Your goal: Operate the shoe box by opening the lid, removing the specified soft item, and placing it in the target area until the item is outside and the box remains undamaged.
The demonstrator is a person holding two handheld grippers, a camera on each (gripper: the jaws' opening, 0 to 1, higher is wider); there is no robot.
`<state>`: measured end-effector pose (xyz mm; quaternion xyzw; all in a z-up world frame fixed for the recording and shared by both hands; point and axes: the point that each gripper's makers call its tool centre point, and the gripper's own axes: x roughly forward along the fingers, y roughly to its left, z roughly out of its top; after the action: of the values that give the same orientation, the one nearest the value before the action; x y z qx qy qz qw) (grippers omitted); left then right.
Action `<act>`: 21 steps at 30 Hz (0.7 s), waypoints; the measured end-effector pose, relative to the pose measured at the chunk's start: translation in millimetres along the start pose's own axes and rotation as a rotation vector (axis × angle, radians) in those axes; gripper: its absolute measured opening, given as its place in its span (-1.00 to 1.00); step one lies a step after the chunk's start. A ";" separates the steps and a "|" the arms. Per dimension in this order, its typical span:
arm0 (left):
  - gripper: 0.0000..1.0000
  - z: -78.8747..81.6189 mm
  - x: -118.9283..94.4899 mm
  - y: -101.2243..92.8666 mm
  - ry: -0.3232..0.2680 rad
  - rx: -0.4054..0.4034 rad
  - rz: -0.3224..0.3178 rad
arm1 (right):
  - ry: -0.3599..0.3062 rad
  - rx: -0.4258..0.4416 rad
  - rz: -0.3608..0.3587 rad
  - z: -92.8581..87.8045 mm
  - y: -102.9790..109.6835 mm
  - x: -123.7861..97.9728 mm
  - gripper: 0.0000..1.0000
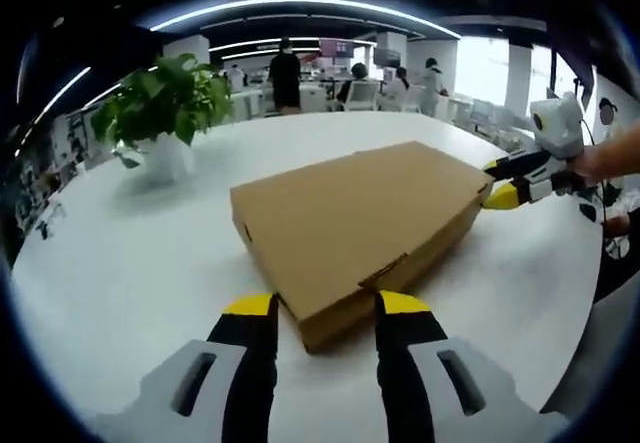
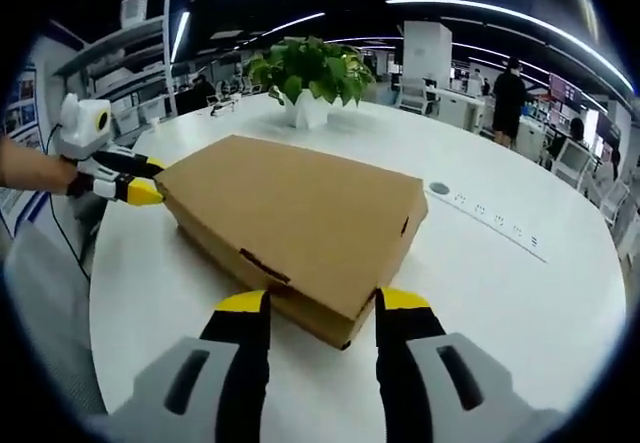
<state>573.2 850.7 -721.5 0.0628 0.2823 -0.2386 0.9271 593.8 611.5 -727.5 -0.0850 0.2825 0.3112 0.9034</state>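
A flat brown cardboard shoe box [image 1: 360, 225] lies closed on the white round tabletop [image 1: 130, 263], its lid down and a small tuck tab showing on the side wall that faces each camera. In the left gripper view the left claw [image 1: 325, 308] stands wide, its two yellow-tipped jaws either side of the box's near corner, just short of the cardboard, with nothing between them but that corner's edge. At the far right corner of the box the right claw [image 1: 497, 185] reaches in from the tabletop's right edge, held by a person's hand [image 1: 600, 163]; its yellow tips sit against the box's corner, parted a little. In the right gripper view the same arrangement shows from the other end: the right claw [image 2: 318, 308] is spread wide about the near corner of the shoe box [image 2: 300, 225], and the left claw [image 2: 150, 181] touches the far left corner, near the tabletop [image 2: 500, 293] edge. A potted green plant [image 1: 165, 113] in a white pot stands toward the far side of the tabletop, well apart from the box. A white power strip [image 2: 490, 218] lies along the tabletop's right part in the right gripper view. People stand and sit among desks in the office behind.
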 end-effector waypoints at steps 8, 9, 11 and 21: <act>-0.27 -2.0 -1.6 4.0 0.020 0.015 -0.024 | 0.009 0.009 -0.008 -2.5 7.1 -3.7 -0.27; -0.27 -2.3 -2.1 4.4 0.022 0.017 -0.028 | 0.010 0.011 -0.010 -3.1 8.5 -4.4 -0.27; -0.27 -2.9 -3.4 3.8 0.025 0.020 -0.033 | 0.012 0.014 -0.012 -4.0 11.1 -5.6 -0.28; -0.28 -6.1 -8.5 10.1 0.064 0.043 -0.073 | 0.021 0.018 -0.014 -9.0 25.8 -13.2 -0.33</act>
<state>568.8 864.5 -722.1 0.0801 0.3087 -0.2759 0.9067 565.4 622.2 -726.9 -0.0822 0.2939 0.3014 0.9033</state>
